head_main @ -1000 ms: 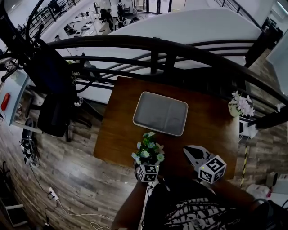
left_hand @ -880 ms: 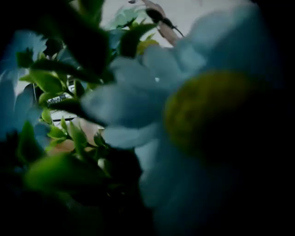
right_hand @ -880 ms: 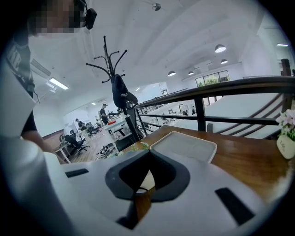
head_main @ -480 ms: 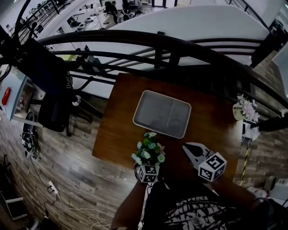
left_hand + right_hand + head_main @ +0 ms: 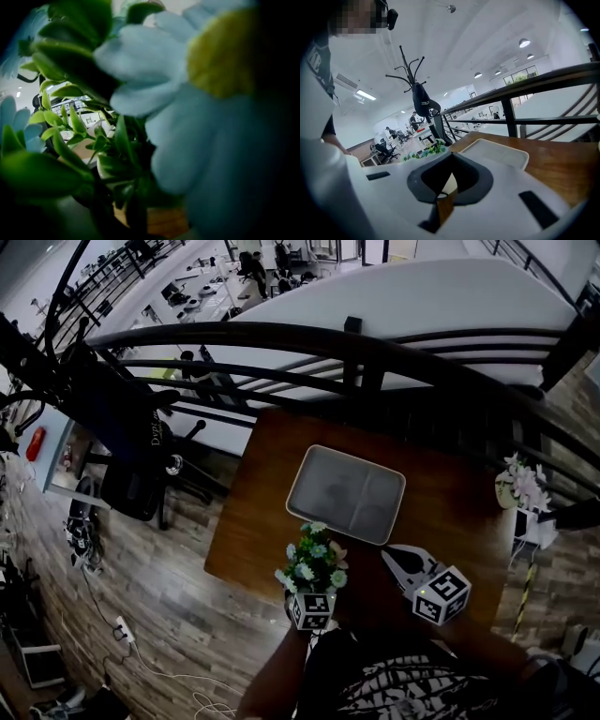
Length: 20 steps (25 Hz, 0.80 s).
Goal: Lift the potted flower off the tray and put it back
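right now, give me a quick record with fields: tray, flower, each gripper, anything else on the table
tray: empty, on the wooden table
potted flower: off the tray, on its near side, by the table's near edge
left gripper: right at the potted flower; leaves and petals fill its view, jaws hidden
right gripper: jaws together, empty, right of the potted flower
other: second flower pot at the table's right edge

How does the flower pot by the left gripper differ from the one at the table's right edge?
The near potted flower has thick green leaves and pale blue blooms, beside the left gripper; the far potted flower shows pinkish-white blooms, at no gripper. Both are off the tray.
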Available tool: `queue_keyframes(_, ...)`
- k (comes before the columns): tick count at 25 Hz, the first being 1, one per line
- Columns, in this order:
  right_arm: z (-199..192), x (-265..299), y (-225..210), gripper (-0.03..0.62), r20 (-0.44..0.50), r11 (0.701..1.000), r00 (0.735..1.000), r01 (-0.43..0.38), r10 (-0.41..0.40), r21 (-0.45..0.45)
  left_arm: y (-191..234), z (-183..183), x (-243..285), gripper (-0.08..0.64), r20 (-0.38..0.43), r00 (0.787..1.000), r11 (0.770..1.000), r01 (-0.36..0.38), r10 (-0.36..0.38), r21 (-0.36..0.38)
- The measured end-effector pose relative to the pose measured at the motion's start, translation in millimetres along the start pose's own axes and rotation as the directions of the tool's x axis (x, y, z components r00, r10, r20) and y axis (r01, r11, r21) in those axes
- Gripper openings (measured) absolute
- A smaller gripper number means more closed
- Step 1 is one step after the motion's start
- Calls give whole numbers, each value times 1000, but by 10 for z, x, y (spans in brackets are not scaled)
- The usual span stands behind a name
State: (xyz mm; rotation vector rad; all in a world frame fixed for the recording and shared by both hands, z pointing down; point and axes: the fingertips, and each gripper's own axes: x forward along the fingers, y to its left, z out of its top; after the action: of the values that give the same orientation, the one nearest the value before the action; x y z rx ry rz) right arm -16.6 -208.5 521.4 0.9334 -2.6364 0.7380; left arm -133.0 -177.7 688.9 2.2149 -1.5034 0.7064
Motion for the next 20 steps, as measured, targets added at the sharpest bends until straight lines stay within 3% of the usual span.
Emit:
queue_keyframes(8, 95, 14, -177, -3, 26, 999, 999, -28, 28, -16, 222, 505, 287, 526, 41, 998, 998, -49, 50, -40)
queue_keyframes(14, 94, 181, -409, -3, 15, 1000, 1000, 25, -25, -4, 377, 863, 863, 526, 54, 999, 1000, -5, 4, 19)
queue_keyframes(20, 103, 232, -571, -3, 10, 996, 996, 91, -92, 23, 494, 974, 1364, 526, 39, 998, 999, 40, -41, 35)
